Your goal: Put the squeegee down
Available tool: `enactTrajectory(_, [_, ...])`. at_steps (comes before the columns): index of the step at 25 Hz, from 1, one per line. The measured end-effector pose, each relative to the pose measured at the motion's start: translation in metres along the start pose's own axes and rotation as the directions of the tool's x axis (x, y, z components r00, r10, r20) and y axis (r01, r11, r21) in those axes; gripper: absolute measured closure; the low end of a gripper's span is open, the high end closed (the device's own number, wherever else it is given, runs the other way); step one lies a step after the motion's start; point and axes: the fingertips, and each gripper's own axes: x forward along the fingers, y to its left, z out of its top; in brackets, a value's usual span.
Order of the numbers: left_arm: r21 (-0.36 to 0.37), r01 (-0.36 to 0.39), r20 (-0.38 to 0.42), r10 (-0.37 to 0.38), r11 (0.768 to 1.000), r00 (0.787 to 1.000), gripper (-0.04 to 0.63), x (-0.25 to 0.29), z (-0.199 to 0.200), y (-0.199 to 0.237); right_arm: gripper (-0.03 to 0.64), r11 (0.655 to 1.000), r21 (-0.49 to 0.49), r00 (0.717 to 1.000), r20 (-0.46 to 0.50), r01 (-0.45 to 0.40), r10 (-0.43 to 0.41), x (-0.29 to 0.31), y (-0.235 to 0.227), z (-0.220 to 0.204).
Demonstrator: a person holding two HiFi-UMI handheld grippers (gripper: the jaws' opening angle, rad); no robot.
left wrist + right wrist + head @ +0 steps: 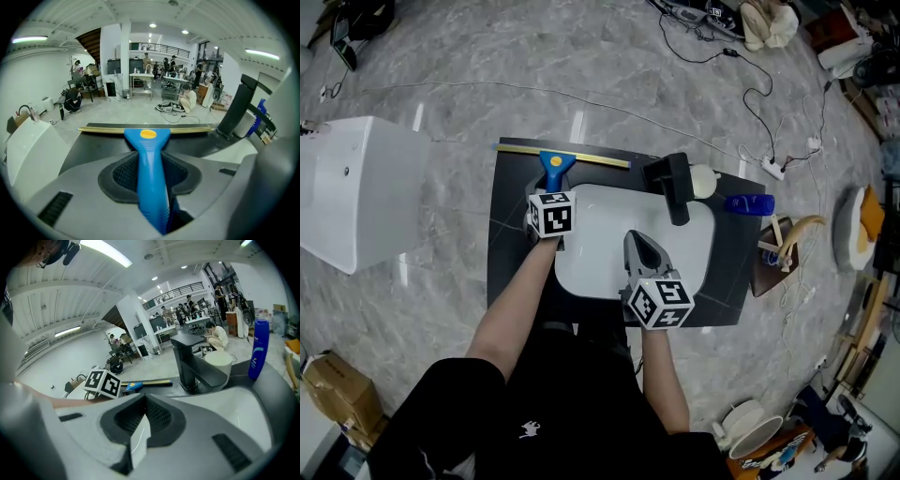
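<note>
The squeegee (555, 165) has a blue handle (149, 164) and a long yellowish blade (140, 129). Its blade lies along the far edge of the black counter (511, 234), behind the white sink (600, 234). My left gripper (552, 190) is shut on the blue handle, which runs out between the pads (123, 173) in the left gripper view. My right gripper (639, 246) hovers over the sink basin, jaws together and nothing in them. In the right gripper view, the right gripper (140, 427) points toward the faucet, and the squeegee (140, 384) shows beyond it.
A black faucet (672, 183) stands at the sink's far right, with a white round container (703, 180) and a blue bottle (748, 202) beside it. A white box (356, 187) stands on the floor at left. Cables and a power strip (773, 169) lie beyond the counter.
</note>
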Motion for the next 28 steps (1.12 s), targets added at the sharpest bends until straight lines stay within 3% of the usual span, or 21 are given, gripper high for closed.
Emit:
enactTrajectory(10, [0.002, -0.015, -0.009, 0.015, 1.0, 1.0, 0.454, -0.001, 0.0, 0.0, 0.615, 1.0, 0.005, 0.999, 0.026, 0.024, -0.024, -0.011, 0.01, 0.002])
enactTrajectory(15, [-0.006, 0.02, -0.009, -0.02, 1.0, 1.0, 0.356, -0.007, -0.006, 0.001, 0.615, 0.999, -0.002, 0.998, 0.045, 0.035, -0.035, -0.019, 0.018, 0.003])
enactTrajectory(19, [0.01, 0.068, 0.027, -0.068, 0.998, 0.997, 0.324, -0.028, -0.01, 0.005, 0.615, 0.999, -0.013, 0.997, 0.068, 0.038, -0.037, -0.026, 0.028, 0.005])
enactTrajectory(22, [0.044, 0.098, 0.076, -0.101, 0.994, 0.992, 0.331, -0.055, -0.005, 0.009, 0.615, 0.999, -0.027, 0.994, 0.103, 0.039, -0.036, -0.034, 0.038, 0.013])
enactTrajectory(28, [0.1, 0.136, 0.178, -0.152, 0.986, 0.972, 0.427, -0.106, 0.008, 0.018, 0.615, 0.997, -0.058, 0.983, 0.177, 0.056, -0.044, -0.055, 0.048, 0.024])
